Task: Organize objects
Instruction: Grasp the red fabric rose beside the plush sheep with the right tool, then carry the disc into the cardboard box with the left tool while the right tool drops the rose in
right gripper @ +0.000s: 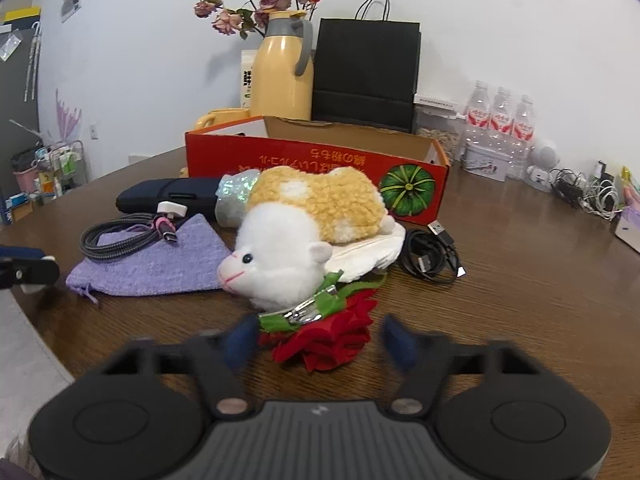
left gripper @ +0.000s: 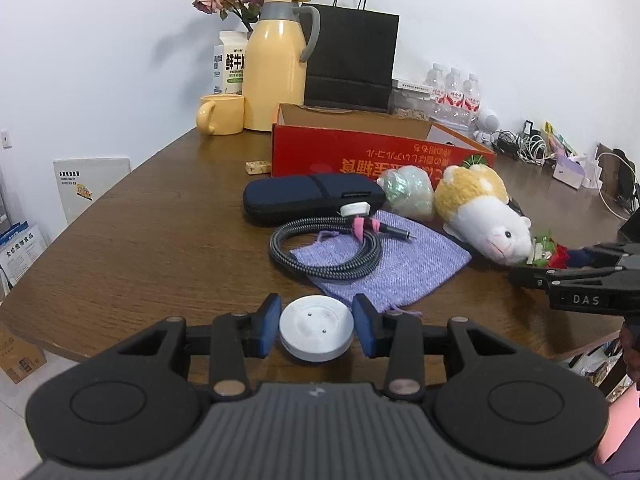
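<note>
left gripper (left gripper: 316, 326) brackets a white puck (left gripper: 316, 328), pads spread; only the right view shows its spread gripper (right gripper: 316, 342) flanking a red rose (right gripper: 332, 336) and the black cable (right gripper: 430, 254); red box (right gripper: 316, 164) contents hidden.

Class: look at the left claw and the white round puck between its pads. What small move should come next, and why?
Probably close the left claw on the white puck. Its blue pads flank the puck, seemingly with slight gaps, so it does not look gripped yet. Once held, it could go to the red box.
</note>
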Available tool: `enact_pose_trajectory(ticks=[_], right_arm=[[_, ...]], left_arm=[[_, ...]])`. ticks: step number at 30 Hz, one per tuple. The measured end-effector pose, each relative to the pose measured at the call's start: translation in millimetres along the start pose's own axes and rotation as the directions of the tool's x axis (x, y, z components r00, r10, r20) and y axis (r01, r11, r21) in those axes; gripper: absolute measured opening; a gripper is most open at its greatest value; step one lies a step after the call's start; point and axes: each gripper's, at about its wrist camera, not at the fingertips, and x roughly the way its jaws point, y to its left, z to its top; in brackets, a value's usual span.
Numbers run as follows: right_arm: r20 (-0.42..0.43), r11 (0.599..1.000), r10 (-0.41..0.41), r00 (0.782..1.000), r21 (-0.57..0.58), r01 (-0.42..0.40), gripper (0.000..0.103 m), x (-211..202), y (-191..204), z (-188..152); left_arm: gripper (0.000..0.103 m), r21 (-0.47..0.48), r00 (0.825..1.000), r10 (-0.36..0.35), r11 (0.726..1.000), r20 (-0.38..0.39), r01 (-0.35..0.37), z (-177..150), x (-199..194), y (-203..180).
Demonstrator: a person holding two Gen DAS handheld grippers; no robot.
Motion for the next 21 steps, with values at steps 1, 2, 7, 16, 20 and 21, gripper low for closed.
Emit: enact_pose_trajectory(ticks=[1,2,7,16,20,21], right_arm=[[0.002,1.000,0.006,1.000,0.003,-0.006,0.048,0.2,-0.3,-0.1],[0.002,1.000,0.010,1.000,0.001,-0.010,0.048,-0.2,-0.3,-0.3],[0.018,1.000,0.020,1.000,0.013,-0.020,0.045,-7.3,-1.6,-1.9],[0.078,1.000,-0.008,0.997,0.020,0.006,0.044,-33.1,-9.7,4.7],[0.126,1.000,-0.016,0.992,0.004,0.015,0.044,-41.4,-12.5,18.1],[0.140,1.000,-0.016,0.990,-0.003,0.017,0.044,-41.7,-13.1,23.1]], left_arm=[[0.040,-0.002,1.000,-0.001,1.000,0.002,0.001,0.6,0.4,0.5],[0.040,-0.003,1.000,-0.002,1.000,0.004,0.002,1.3,0.8,0.9],[0.040,-0.003,1.000,-0.005,1.000,0.014,0.005,4.8,2.9,1.9],[0.040,-0.006,0.999,-0.015,1.000,0.048,0.015,18.3,6.3,3.2],[0.040,-0.003,0.997,-0.023,1.000,0.079,0.023,31.2,10.0,0.6],[0.040,-0.002,0.996,-0.025,1.000,0.091,0.026,35.9,11.2,0.2]])
